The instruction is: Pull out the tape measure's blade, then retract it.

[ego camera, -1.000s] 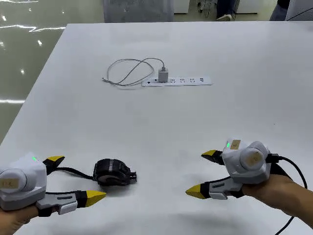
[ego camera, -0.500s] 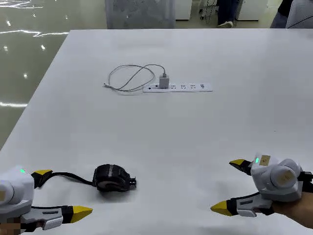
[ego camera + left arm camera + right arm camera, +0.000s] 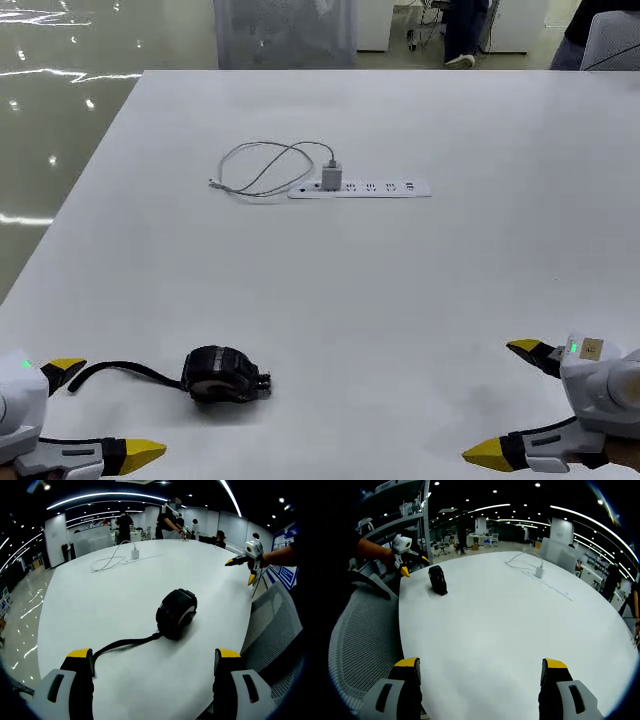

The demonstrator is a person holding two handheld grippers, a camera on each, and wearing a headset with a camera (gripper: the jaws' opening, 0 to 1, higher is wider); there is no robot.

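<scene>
— Where is the tape measure (image 3: 222, 375) lying?

— It's sitting close to the table's (image 3: 400, 290) near edge, toward the near left corner, just ahead of the left gripper (image 3: 105, 410). That gripper's jaws are standing wide apart and holding nothing. The tape measure's black strap (image 3: 120, 372) is trailing back toward one finger, though I cannot tell whether they are touching.

— And the right gripper (image 3: 508, 400)?

— It's hovering by the near right corner, well apart from the tape measure, with its jaws spread and gripping nothing.

— What are the gripper views adding?

— The left gripper view is showing the case centred ahead between its two yellow tips. Both gripper views are bringing in a grey mesh chair (image 3: 360, 630) beside the table's edge, while the head view is laying out the whole tabletop.

— Farther out?

— A white power strip (image 3: 375, 188) is lying past the table's middle, with a charger (image 3: 332, 178) plugged in and its cable (image 3: 265, 165) looping toward the left edge.
</scene>
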